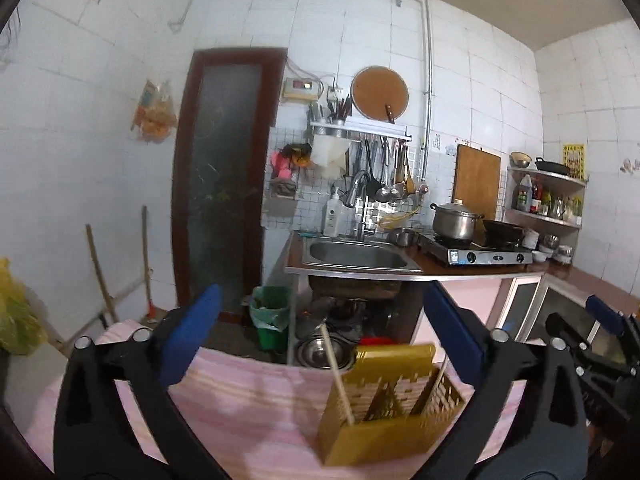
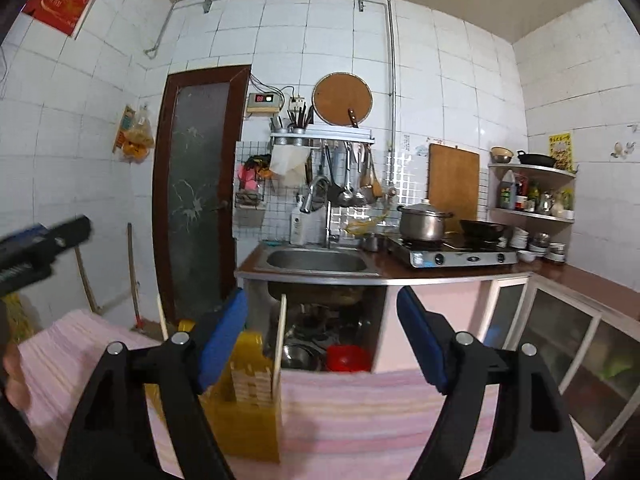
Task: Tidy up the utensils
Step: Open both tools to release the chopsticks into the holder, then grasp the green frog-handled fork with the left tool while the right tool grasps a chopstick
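- White-tiled kitchen walls fill the background, with a dark-framed glass door (image 2: pixel 196 188) on the left and a steel sink (image 2: pixel 316 261) set in a brown counter beside a gas stove (image 2: pixel 460 254) carrying a lidded pot (image 2: pixel 423 222).
- Nearer the cameras, a pink striped cloth (image 1: pixel 248 408) covers the worktop.
- On that cloth stands a yellow slotted utensil holder (image 1: pixel 390 404), upright, with two pale chopsticks (image 1: pixel 338 376) leaning in it, one at each end.
- Left hand-held gripper (image 1: pixel 324 342): its blue-padded jaws are spread wide and released; the holder sits low between them, nearer the right jaw, with neither pad pressing on it.
- Right hand-held gripper (image 2: pixel 322 342): jaws likewise apart and empty, with only cloth between them; in its view the holder (image 2: pixel 244 400) stands behind the left jaw.
- Seen from the right wrist, the left hand-held gripper appears blurred at the left edge.
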### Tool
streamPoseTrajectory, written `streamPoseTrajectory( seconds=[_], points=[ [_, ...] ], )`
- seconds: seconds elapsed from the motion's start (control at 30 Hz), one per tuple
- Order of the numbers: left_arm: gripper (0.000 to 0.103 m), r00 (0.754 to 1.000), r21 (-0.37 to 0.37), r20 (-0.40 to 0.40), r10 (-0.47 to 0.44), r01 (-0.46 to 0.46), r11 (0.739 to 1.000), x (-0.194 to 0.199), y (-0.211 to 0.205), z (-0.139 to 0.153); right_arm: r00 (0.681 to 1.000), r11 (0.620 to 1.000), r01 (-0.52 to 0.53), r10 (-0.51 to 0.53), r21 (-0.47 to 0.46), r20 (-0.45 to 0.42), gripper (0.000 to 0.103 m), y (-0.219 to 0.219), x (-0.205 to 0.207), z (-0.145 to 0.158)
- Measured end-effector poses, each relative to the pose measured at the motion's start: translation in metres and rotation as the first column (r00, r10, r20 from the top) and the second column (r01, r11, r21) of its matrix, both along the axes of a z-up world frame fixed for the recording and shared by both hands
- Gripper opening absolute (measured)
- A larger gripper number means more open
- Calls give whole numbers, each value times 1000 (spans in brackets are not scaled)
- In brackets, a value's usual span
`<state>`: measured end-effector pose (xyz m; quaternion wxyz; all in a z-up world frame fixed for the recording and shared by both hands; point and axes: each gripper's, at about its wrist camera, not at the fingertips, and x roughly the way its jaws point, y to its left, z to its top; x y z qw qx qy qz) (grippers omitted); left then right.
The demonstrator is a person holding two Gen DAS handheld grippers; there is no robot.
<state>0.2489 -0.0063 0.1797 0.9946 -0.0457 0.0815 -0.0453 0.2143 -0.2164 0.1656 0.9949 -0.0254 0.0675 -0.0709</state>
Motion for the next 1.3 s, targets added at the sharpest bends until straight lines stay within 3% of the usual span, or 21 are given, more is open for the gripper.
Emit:
streamPoseTrajectory(
  seconds=[0.2,0.37,0.5,0.7,1.03,1.17,1.3],
  points=[
    [98,995,74,-100,-26,33,997,-54,4,-28,997,999,7,-3,43,-83,82,-4,-50,-23],
    [98,983,67,-178,-39,52,996,-85,11,-69,988,993,19,-2,113,-155,83,-10,-73,-50],
    [98,968,109,-251,2,26,994,-94,19,-110,978,991,18,10,130,-210,83,-8,-83,-84],
    [98,934,115,-356,43,-2,993,-81,34,-157,959,986,43,4,159,-284,83,-10,-78,-134],
    [98,851,89,-525,36,13,996,-51,49,-197,902,982,43,40,183,-429,83,-5,-62,-175],
    [98,792,109,-610,26,52,993,-42,40,-212,864,989,46,33,144,-502,83,6,-54,-190],
    [98,751,100,-660,12,72,992,-38,35,-220,837,992,46,25,114,-546,83,13,-47,-198]
  ],
)
